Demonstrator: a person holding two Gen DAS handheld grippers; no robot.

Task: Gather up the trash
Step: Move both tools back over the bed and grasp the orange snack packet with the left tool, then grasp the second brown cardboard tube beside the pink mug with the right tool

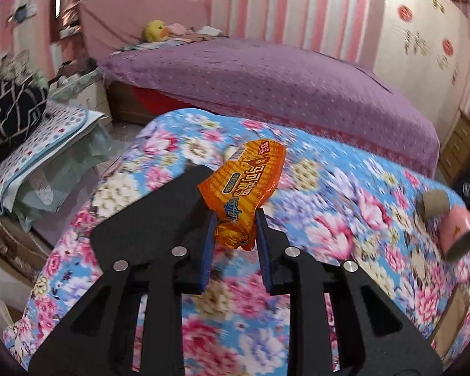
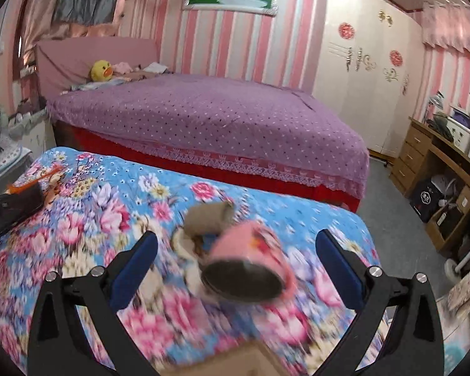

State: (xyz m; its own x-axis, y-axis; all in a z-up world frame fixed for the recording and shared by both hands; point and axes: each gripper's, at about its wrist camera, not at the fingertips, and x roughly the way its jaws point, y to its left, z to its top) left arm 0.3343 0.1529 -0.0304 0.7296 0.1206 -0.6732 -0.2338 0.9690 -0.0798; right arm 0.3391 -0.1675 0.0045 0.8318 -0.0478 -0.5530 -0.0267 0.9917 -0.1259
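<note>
The left gripper [image 1: 235, 219] has its blue pads [image 1: 210, 238] drawn in close and clamped on the crumpled lower end of an orange snack wrapper [image 1: 246, 188]. The wrapper is shiny, printed with red and blue lettering, and stands up and away from the pads above the flowered cloth [image 1: 159, 163] that covers the table. From the right wrist camera this same gripper [image 2: 12, 210] shows at the far left edge of the cloth [image 2: 116, 188], dark and blurred, with a bit of orange at its tip.

Further right on the cloth lie a brown cardboard tube [image 1: 434, 202] and a pink can [image 1: 459, 235], touching each other near the table's right edge.

The right gripper [image 2: 236, 244] stands wide apart, its blue pads [image 2: 134, 263] well clear on either side and gripping nothing. Between them lie the tube [image 2: 208, 216] and the can [image 2: 250, 263]; the can lies on its side with its dark round end towards the camera, pink with a red print, smeared by blur. Whether the pads are level with the can or above it I cannot tell.

Behind the table is a bed with a purple spread [image 2: 203, 112].
</note>
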